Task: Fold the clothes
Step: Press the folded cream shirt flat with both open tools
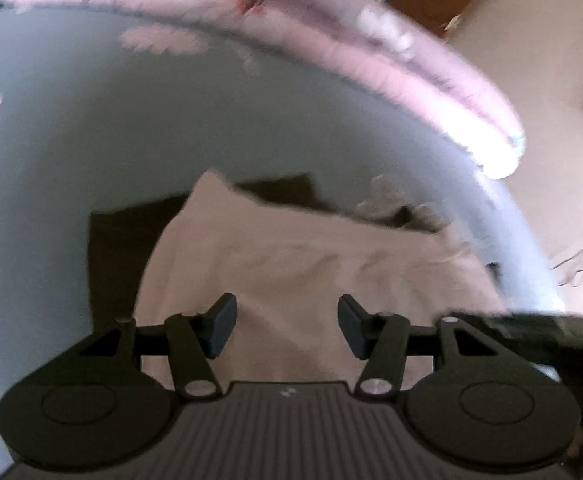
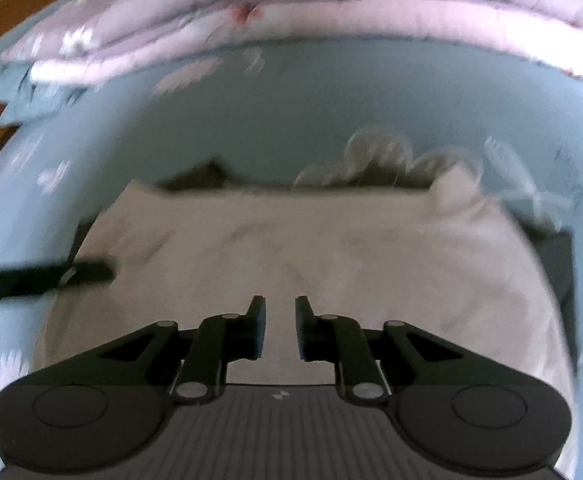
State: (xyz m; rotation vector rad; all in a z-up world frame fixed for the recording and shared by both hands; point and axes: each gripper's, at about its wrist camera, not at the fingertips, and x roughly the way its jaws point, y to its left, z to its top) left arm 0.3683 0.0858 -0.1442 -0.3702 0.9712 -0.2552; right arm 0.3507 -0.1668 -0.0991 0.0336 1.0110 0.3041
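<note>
A pale pink garment (image 1: pixel 291 256) lies folded on a blue-grey bedsheet, on top of a dark garment (image 1: pixel 115 248) that shows at its left and far edges. My left gripper (image 1: pixel 287 328) hovers over the pink garment's near part, jaws wide open and empty. In the right wrist view the same pink garment (image 2: pixel 311 248) fills the middle, with the dark garment (image 2: pixel 555 272) showing at its right edge. My right gripper (image 2: pixel 280 328) is above it, jaws open a narrow gap, holding nothing. The left gripper's dark finger (image 2: pixel 43 276) shows at the left of that view.
The bedsheet (image 1: pixel 91 120) has a pale flower print. A rolled pink quilt (image 1: pixel 331 52) lies along the far side of the bed and also shows in the right wrist view (image 2: pixel 331 16). A beige floor (image 1: pixel 551 60) lies beyond the bed's right edge.
</note>
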